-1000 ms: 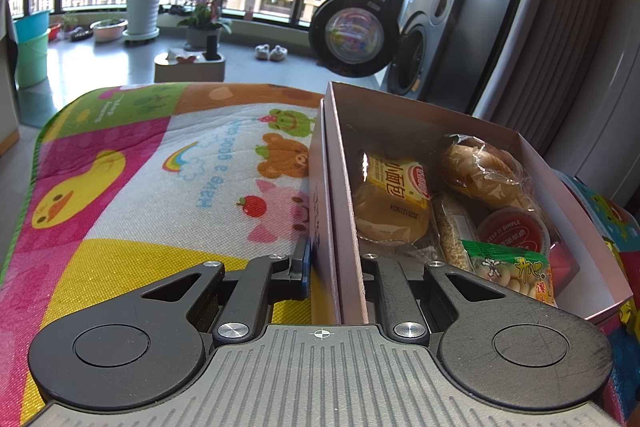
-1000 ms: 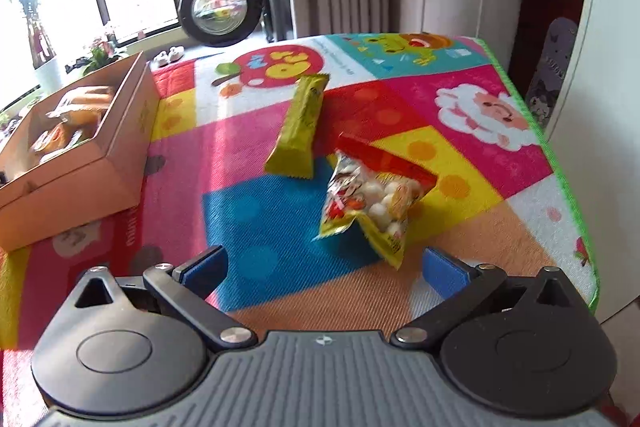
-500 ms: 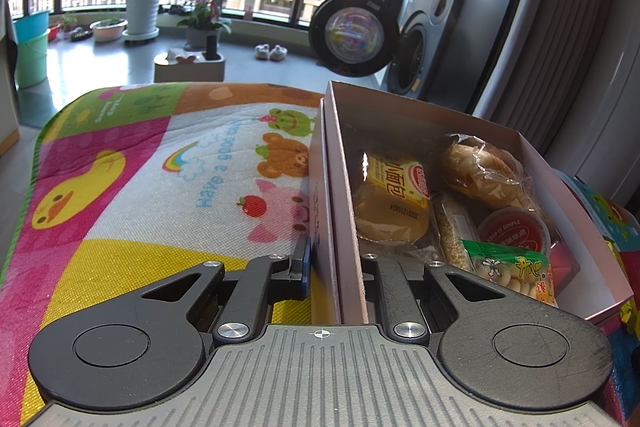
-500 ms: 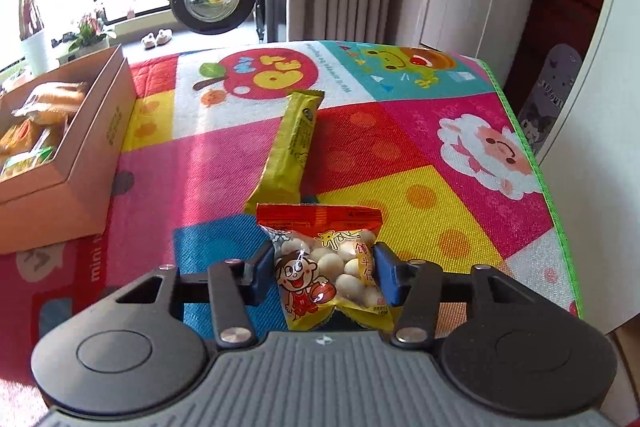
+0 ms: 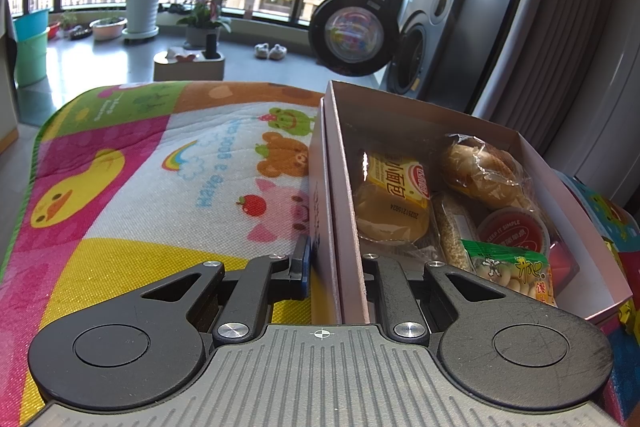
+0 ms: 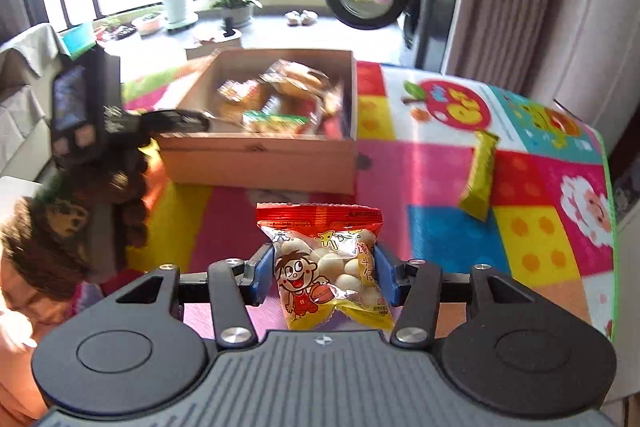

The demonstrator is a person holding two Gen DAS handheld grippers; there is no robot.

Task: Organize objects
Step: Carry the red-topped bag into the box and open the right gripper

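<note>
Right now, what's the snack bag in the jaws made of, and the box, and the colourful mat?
The snack bag looks like thin glossy plastic film: it crinkles, shines, and shows the round snacks through a clear part. The box seems to be matte cardboard, with thin, stiff, straight-cut walls. The mat looks like woven printed fabric, perhaps padded; a fine weave shows up close.

We see our right gripper (image 6: 325,277) clamped on a red-topped snack bag (image 6: 326,269) of white puffs, held above the colourful play mat (image 6: 532,235). Beyond sits an open cardboard box (image 6: 260,157) full of wrapped snacks, blurred. Our left gripper (image 6: 172,121) grips the box's left wall. A yellow-green bar wrapper (image 6: 479,175) lies on the mat, right of the box, well apart.
</note>
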